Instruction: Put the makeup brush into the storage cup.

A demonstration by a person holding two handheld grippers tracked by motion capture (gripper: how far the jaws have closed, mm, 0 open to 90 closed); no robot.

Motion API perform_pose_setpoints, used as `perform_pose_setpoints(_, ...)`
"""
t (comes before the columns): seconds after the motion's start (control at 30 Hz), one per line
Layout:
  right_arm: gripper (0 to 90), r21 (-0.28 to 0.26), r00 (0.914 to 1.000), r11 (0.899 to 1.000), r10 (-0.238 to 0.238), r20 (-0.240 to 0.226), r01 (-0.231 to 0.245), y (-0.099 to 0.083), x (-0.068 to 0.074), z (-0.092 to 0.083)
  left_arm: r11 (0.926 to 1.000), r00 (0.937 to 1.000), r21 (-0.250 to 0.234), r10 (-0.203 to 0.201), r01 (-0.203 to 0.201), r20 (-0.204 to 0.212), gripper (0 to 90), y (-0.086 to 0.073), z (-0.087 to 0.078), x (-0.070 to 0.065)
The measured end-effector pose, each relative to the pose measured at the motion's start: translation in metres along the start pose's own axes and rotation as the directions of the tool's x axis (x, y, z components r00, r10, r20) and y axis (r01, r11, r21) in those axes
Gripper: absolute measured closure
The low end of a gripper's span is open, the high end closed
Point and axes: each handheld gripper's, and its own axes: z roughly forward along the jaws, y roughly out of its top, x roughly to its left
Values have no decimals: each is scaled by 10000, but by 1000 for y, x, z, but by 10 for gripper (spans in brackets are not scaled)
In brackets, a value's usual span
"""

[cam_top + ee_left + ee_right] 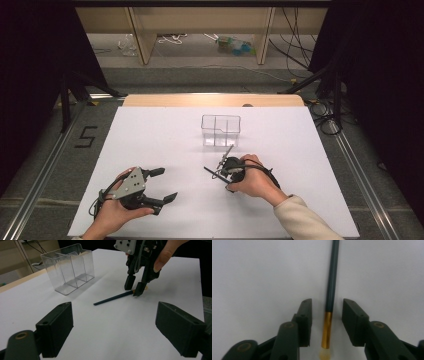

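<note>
Straddling the eraser end of a dark green pencil (331, 285), the right gripper (327, 322) points straight down at the white table sheet (165, 145), its two black jaws standing a little apart on either side of the gold ferrule, with a gap showing on both sides, so nothing is pinched yet. The pencil lies flat on the sheet, a short way in front of the clear plastic divided box (220, 130) and apart from it, with its pale eraser tip nearest the right hand (255, 180). Judged from its look, the pencil is light, thin and stiff; its round, smooth body could roll or pivot out from between flat pads, and lying flush on the sheet it leaves little room to get under it. A hold just above the ferrule, on the painted wood, seems safest, with the pads squarely across the shaft; gripping at one end means the long free end will swing, so a hold nearer the middle would carry it steadier. The left gripper (162, 184) rests well to the left, its jaws spread wide and empty, aimed toward the pencil and box.
</note>
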Motion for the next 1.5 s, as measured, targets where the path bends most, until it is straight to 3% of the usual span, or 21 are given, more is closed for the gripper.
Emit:
perform_pose_setpoints(0.13,655,68,9995,9998,-203,-229,204,1,-2,1,9999,9999,12,112,-112,37,144,0,0,0)
perform_pose_setpoints(0.2,676,173,9993,9998,-63,-369,69,2,-3,0,9999,9999,-37,95,-95,89,144,0,1,1)
perform_pose_setpoints(0.4,795,270,9987,9996,-45,-509,59,2,-6,0,10000,9999,-41,88,-88,96,145,0,1,1)
perform_pose_setpoints(0.57,835,293,9986,9994,-169,-502,183,3,-5,0,10000,9999,6,88,-88,59,146,0,0,0)
perform_pose_setpoints(1.13,841,312,9990,9990,-318,-316,328,3,-3,0,10000,9999,5,70,-70,106,149,0,1,0)
perform_pose_setpoints(1.17,841,302,9989,9989,-339,-325,349,3,-3,0,9999,9999,3,-121,121,79,149,-1,1,-1)
perform_pose_setpoints(1.37,842,367,9993,9993,-89,-367,103,3,-2,-1,9999,9999,6,-105,105,86,149,-1,1,-1)
perform_pose_setpoints(1.4,842,353,9992,9993,-110,-373,124,3,-2,-1,9999,9999,30,119,-119,124,150,0,1,0)
perform_pose_setpoints(1.5,842,348,9993,9993,-96,-369,108,3,-3,-1,10000,9999,20,35,-36,129,150,0,1,-1)
